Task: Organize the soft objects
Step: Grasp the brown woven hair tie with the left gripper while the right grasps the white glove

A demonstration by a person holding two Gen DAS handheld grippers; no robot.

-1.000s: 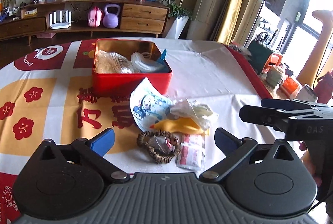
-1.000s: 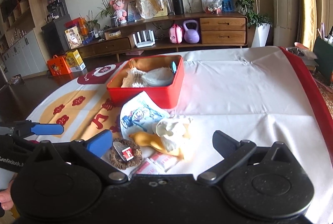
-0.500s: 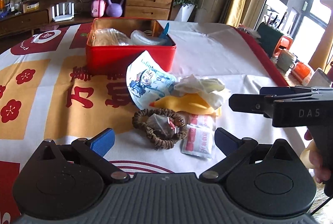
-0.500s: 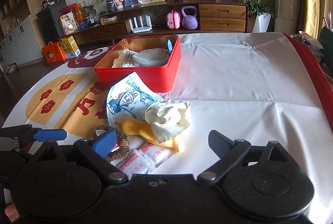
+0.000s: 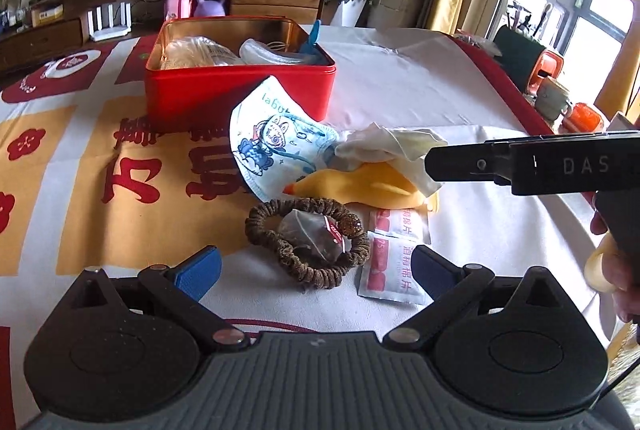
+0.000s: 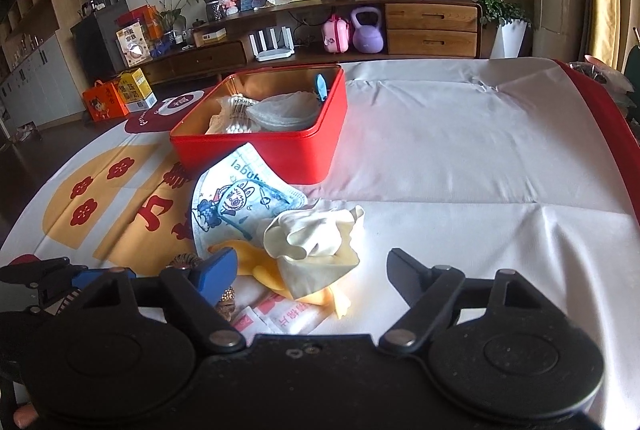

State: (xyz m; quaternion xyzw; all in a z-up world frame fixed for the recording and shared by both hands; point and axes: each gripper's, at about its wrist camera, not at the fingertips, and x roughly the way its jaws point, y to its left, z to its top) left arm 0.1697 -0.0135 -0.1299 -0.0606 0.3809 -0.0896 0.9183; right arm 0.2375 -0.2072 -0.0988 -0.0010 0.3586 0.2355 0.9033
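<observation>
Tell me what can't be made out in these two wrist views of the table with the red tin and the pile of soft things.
- Red tin contents: both views, its near wall hides the lower layer.
- Yellow glove: right wrist view, the cream cloth and the right gripper cover most of it.
- Beaded bracelet: right wrist view, nearly hidden behind a blue pad.
- Wipe sachets: left wrist view, print too small to read fully.
</observation>
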